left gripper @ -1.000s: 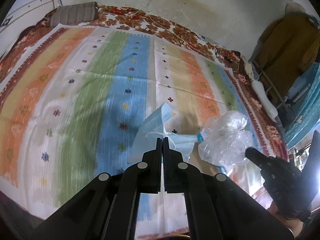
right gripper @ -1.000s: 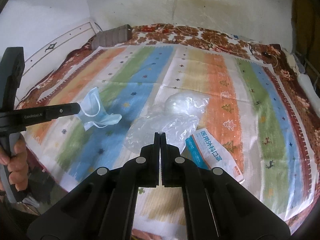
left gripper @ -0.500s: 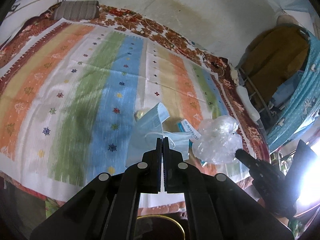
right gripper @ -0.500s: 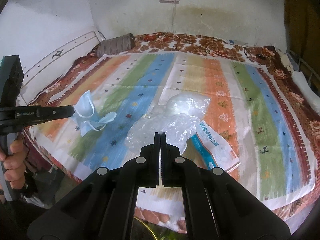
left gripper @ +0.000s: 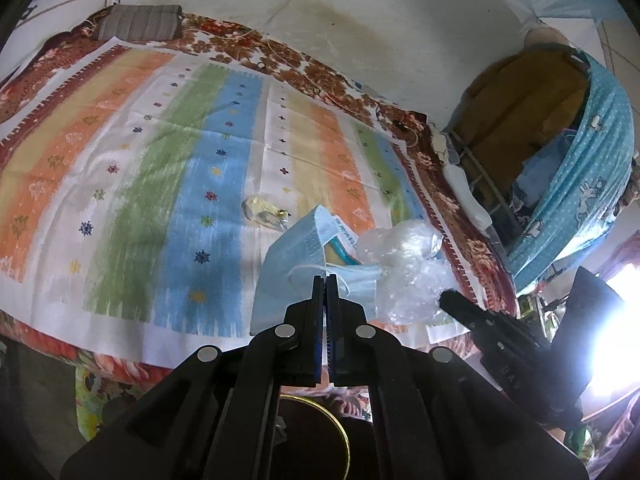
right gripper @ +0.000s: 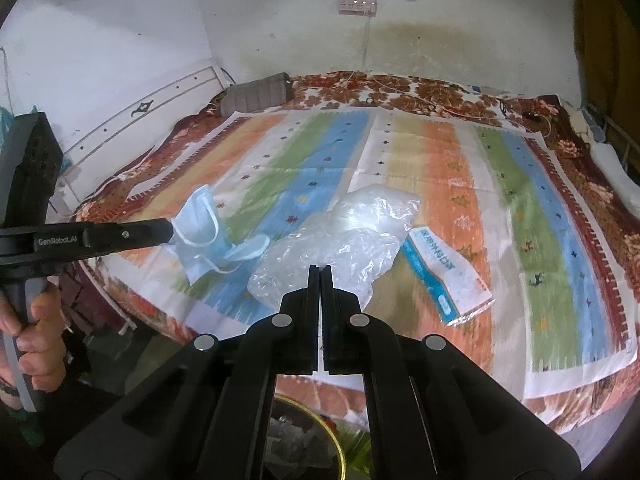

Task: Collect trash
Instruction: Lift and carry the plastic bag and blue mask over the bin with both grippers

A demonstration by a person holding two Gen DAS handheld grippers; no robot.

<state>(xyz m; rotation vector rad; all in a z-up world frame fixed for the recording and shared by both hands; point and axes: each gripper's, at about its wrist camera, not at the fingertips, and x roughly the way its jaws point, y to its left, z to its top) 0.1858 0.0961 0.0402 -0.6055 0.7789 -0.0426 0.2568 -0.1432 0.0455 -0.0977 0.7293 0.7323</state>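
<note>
My left gripper (left gripper: 325, 278) pinches the face mask (left gripper: 294, 276), right gripper (right gripper: 320, 268) pinches the plastic bag (right gripper: 340, 248), both near the bed edge (right gripper: 180, 320)

the bed (right gripper: 580, 152) carries a brown flower blanket (right gripper: 440, 92), and on top of it lies a cloth (right gripper: 532, 248) with orange, green, blue and white stripes. a grey striped pillow (right gripper: 256, 94) lies at the far end, near the wall. a thin white cable (right gripper: 452, 114) runs over the blanket there. on the cloth lies a flat white and blue packet (right gripper: 448, 276), close to the near edge. a small crumpled yellow wrapper (left gripper: 262, 212) lies on a white stripe, beside the blue one. the cloth has some fold lines across it.
</note>
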